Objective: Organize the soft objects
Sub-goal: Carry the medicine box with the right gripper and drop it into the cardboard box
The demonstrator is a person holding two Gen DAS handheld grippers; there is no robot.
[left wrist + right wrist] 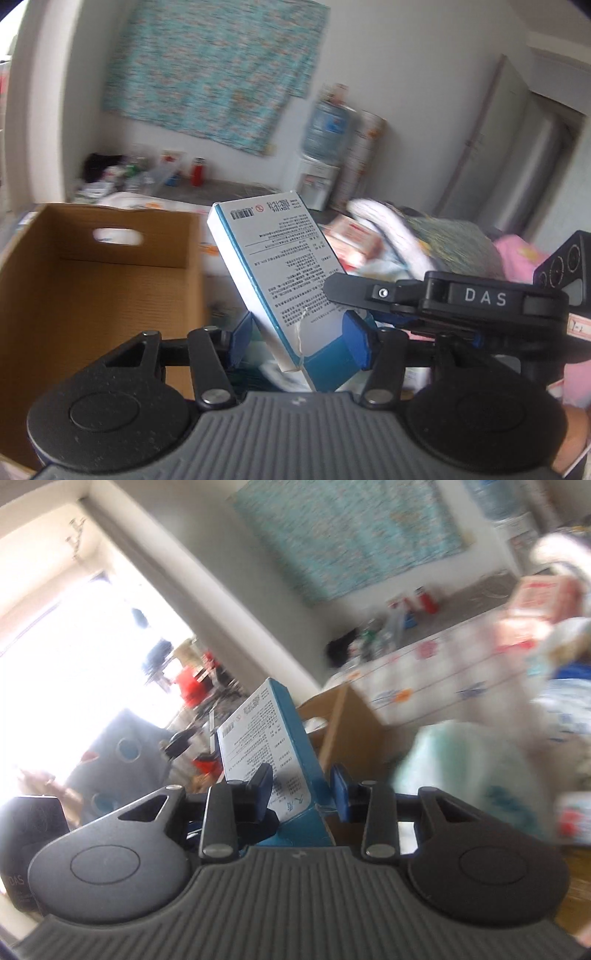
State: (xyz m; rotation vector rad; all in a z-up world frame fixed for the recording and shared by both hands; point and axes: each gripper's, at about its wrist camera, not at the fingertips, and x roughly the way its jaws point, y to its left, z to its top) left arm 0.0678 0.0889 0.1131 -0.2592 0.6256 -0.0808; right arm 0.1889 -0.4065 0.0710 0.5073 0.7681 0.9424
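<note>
Only our left view shows the cardboard box (99, 273) interior; both grippers, left (299, 332) and right (304, 790), angled upward, clamp the blue-white carton (273, 273).

On my left tool (299, 338) I see a grey ribbed housing, two round black discs, black link arms with silver rivets and blue finger pads (355, 338). My right tool (303, 794) has the same build; from the left camera its black side reads "DAS" in white, with a silver screw.
</note>
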